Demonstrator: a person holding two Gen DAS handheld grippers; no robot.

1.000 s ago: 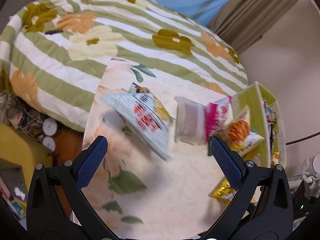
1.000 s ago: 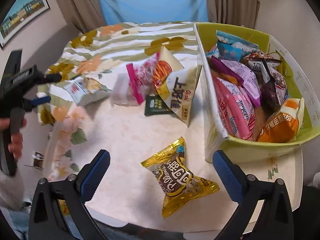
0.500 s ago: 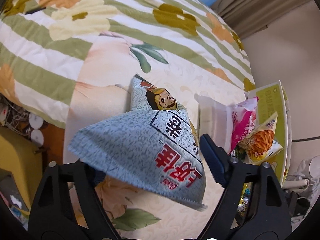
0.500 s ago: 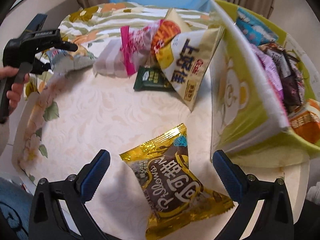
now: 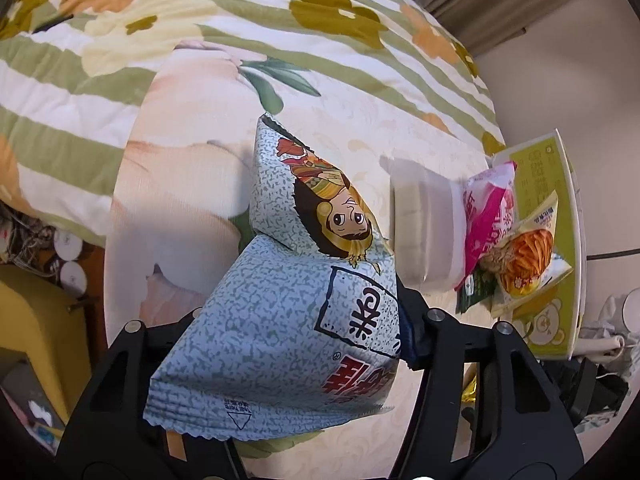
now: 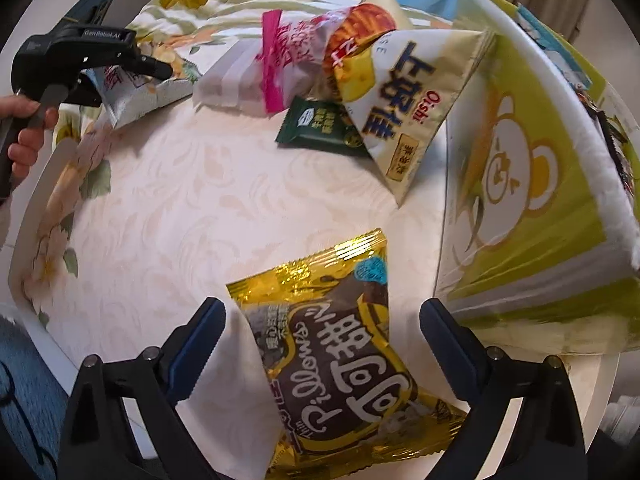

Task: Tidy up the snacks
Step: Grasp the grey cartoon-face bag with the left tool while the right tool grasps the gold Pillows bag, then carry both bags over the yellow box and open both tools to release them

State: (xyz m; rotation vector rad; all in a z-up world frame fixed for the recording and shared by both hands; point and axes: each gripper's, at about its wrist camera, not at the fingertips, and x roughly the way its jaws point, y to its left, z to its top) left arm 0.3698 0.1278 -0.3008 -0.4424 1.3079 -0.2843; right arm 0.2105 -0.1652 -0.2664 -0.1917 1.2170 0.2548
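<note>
My left gripper (image 5: 292,328) is shut on a pale blue snack bag (image 5: 288,320) with a cartoon face, at the table's left edge; it also shows in the right wrist view (image 6: 136,88). My right gripper (image 6: 320,340) is open, its fingers either side of a gold Pillows snack packet (image 6: 340,344) lying on the table. The green basket (image 6: 540,184) with a bear print stands to the right, holding several snacks.
A pile lies against the basket: a white pack (image 6: 228,80), a pink bag (image 6: 288,48), an orange-and-cream Oishi bag (image 6: 400,92) and a dark green packet (image 6: 320,126). A flowered bed quilt (image 5: 200,40) lies beyond the round table (image 6: 180,200).
My left gripper closed on the blue bag. My right gripper moved down and forward, so the gold packet now lies between its open fingers.
</note>
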